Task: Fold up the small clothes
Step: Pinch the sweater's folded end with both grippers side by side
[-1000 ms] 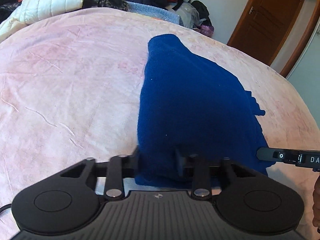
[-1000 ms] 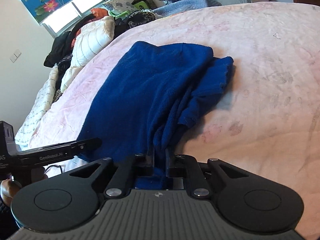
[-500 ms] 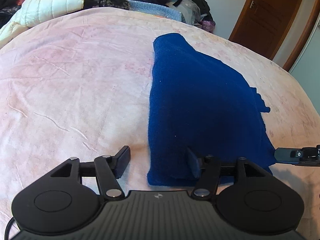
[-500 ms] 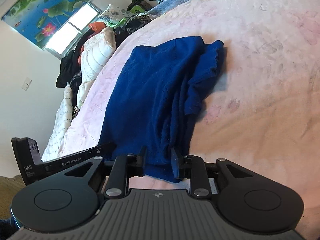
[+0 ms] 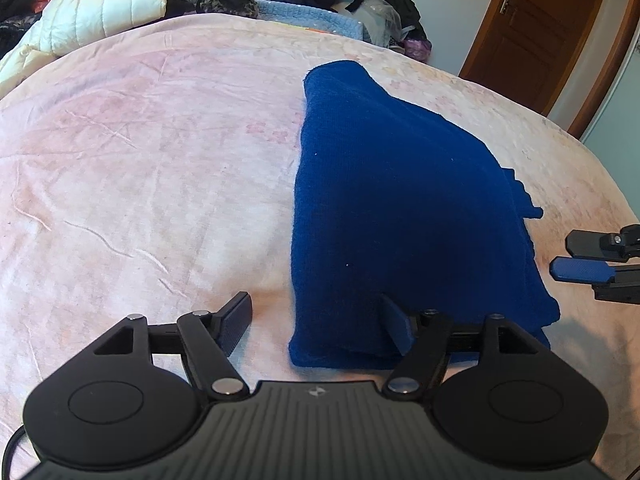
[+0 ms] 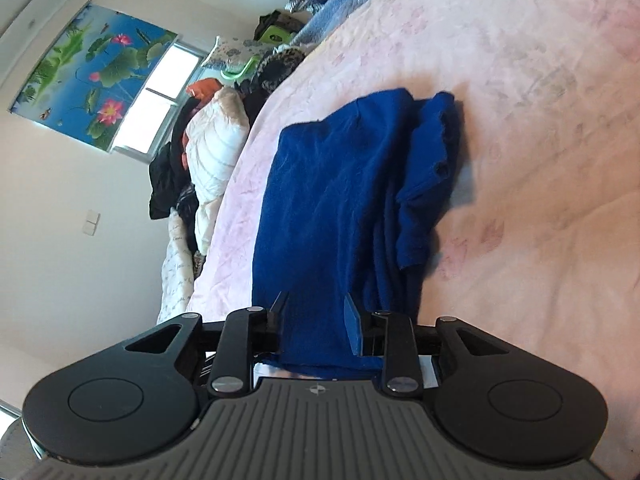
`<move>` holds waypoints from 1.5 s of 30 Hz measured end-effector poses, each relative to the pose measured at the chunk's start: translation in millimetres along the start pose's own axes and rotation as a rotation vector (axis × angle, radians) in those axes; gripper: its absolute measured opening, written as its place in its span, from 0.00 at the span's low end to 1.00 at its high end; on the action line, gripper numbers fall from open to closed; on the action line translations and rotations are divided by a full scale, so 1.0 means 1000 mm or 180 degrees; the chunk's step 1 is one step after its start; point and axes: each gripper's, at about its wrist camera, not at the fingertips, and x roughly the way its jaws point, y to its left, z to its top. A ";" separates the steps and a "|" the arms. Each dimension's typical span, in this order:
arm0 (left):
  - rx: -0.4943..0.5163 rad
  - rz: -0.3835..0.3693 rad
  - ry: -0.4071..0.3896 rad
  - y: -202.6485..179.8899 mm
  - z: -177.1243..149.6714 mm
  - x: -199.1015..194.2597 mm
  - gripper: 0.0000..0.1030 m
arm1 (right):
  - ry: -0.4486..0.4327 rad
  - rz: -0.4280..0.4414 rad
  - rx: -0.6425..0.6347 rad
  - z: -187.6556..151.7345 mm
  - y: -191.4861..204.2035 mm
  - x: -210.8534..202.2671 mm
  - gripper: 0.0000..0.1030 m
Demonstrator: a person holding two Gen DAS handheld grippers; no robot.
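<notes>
Blue garment lies on bed, corner between opening left gripper jaws.

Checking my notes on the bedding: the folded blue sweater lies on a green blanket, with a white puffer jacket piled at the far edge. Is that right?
Not quite: the blanket under the folded blue sweater is pale pink, not green, as the left wrist view shows. The white puffer jacket is indeed piled at the far edge.
</notes>
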 end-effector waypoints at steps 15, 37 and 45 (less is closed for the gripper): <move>0.0026 -0.0082 0.0034 -0.001 0.000 0.002 0.74 | 0.0475 -0.0315 -0.0178 0.003 -0.007 0.027 0.35; 0.0442 -0.0081 0.0096 0.000 0.028 -0.019 0.27 | 0.0013 -0.0020 -0.0216 -0.005 -0.004 -0.007 0.53; 0.0621 -0.0060 0.0024 -0.024 0.021 -0.002 0.45 | -0.0444 -0.0527 0.0052 0.094 -0.017 0.032 0.66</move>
